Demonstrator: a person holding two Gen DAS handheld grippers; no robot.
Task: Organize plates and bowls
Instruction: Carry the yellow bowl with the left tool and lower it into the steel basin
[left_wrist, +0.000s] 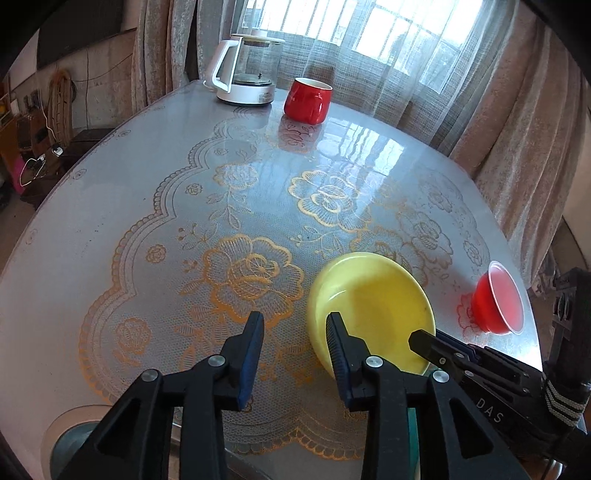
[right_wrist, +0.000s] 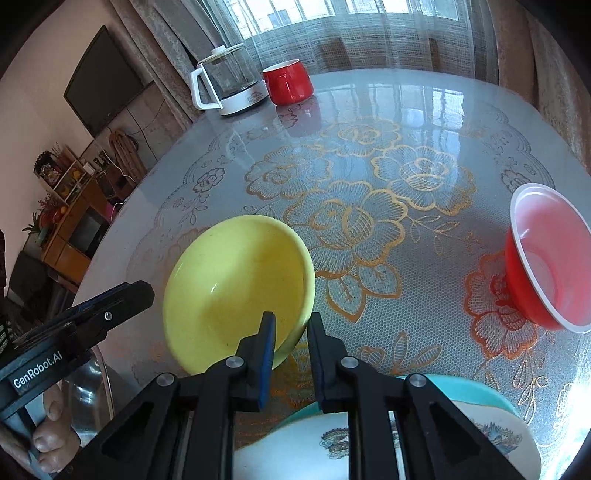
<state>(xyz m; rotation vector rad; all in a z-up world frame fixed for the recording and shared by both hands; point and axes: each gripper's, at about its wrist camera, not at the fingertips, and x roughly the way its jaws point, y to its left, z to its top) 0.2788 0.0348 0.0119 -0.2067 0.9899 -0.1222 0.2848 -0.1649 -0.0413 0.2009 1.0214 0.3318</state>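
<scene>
Yellow bowl (right_wrist: 236, 291) sat tilted on the lace-patterned table (right_wrist: 406, 122), its near rim clamped between the pads of my right gripper (right_wrist: 291, 332), jaws nearly closed on it. My left gripper (left_wrist: 295, 332) stood part-open just beside the bowl's left side with nothing between its fingers. Red plastic bowl (right_wrist: 550, 258) lay tipped on its side, well apart to the right. Teal-rimmed plate (right_wrist: 480, 417) rested below my right gripper. Red mug (left_wrist: 308, 99) and kettle (left_wrist: 245, 70) stood at the far edge.
</scene>
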